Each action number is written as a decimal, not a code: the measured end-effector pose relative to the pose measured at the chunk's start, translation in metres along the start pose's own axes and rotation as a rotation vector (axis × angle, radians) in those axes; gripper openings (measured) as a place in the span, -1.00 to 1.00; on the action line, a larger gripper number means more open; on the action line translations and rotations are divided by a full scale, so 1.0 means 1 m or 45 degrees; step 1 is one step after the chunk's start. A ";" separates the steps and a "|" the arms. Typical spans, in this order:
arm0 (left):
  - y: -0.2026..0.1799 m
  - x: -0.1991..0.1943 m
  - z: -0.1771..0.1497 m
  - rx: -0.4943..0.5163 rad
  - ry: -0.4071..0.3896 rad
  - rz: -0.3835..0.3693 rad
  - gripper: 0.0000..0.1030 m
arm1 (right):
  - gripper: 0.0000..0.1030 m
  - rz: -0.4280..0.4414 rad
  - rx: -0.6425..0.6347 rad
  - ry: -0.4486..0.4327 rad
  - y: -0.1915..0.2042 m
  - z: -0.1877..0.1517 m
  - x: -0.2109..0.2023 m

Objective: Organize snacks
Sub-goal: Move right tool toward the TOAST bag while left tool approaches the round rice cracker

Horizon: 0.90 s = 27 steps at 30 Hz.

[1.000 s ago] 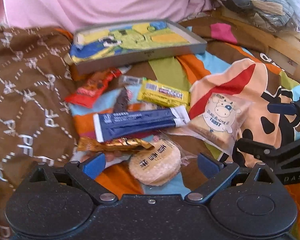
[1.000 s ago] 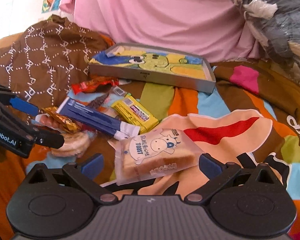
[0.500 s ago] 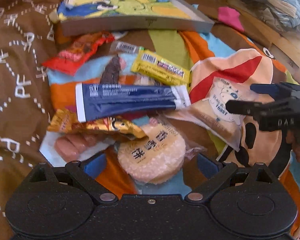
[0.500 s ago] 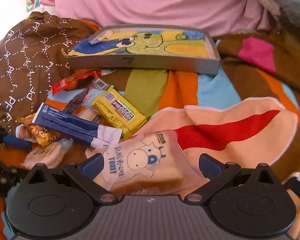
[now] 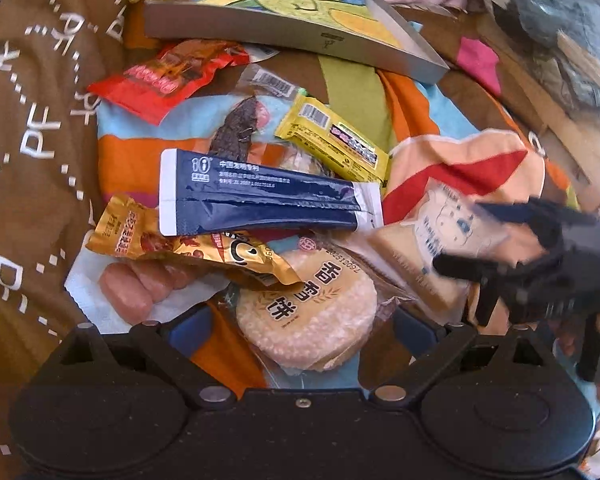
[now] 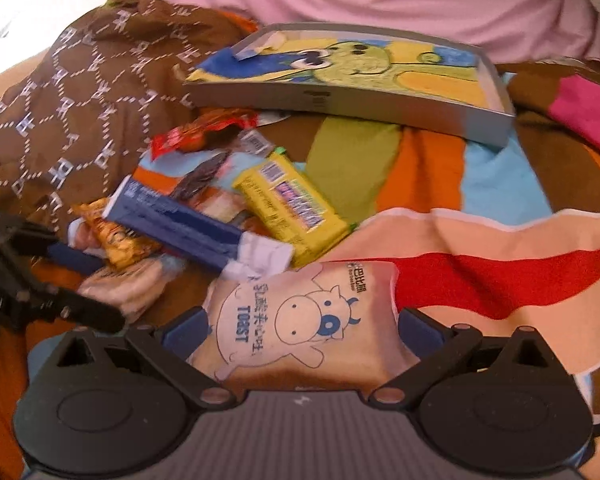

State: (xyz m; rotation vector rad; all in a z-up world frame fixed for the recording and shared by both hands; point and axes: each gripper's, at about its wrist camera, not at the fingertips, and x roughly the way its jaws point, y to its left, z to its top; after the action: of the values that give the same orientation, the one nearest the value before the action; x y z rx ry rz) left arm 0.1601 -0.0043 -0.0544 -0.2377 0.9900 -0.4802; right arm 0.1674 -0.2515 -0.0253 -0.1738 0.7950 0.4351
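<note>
Snack pile on a patterned blanket [image 6: 428, 168], items listed left to right.

1. Sausage pack [image 5: 140, 292]: pink, in clear wrap, at the left edge of the pile, partly under the gold packet.
2. Gold packet [image 5: 172, 240]: crinkled, lying across the sausage pack and touching the rice cake.
3. Red packet [image 5: 164, 76]: farther back, just in front of the tray.
4. Blue packet [image 5: 260, 200]: long, lying crosswise over the middle of the pile.
5. Dark strip snack [image 5: 236, 132]: in clear wrap, behind the blue packet.
6. Rice cake [image 5: 308, 320]: round, wrapped, lying between the spread fingers of the left gripper [image 5: 300, 328]; contact could not be told.
7. Yellow bar [image 5: 336, 144]: tilted, right of the dark strip, its near end beside the blue packet.
8. Toast pack [image 6: 300, 324]: printed with a cartoon cow, right of the rice cake, lying between the spread fingers of the right gripper [image 6: 300, 328], both pads close to its sides; a firm pinch could not be told.
9. Tray [image 6: 380, 108]: grey, shallow, with a cartoon picture inside, behind the whole pile and holding no snacks.
</note>
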 end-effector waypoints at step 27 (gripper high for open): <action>0.001 0.027 0.023 -0.179 0.091 0.108 0.97 | 1.00 -0.162 -0.134 0.063 0.063 -0.002 0.012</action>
State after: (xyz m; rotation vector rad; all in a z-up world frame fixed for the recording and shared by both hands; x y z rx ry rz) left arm 0.1918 -0.0167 -0.0627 -0.3048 1.1005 -0.3436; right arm 0.1457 -0.1922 -0.0347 -0.3328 0.8052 0.3538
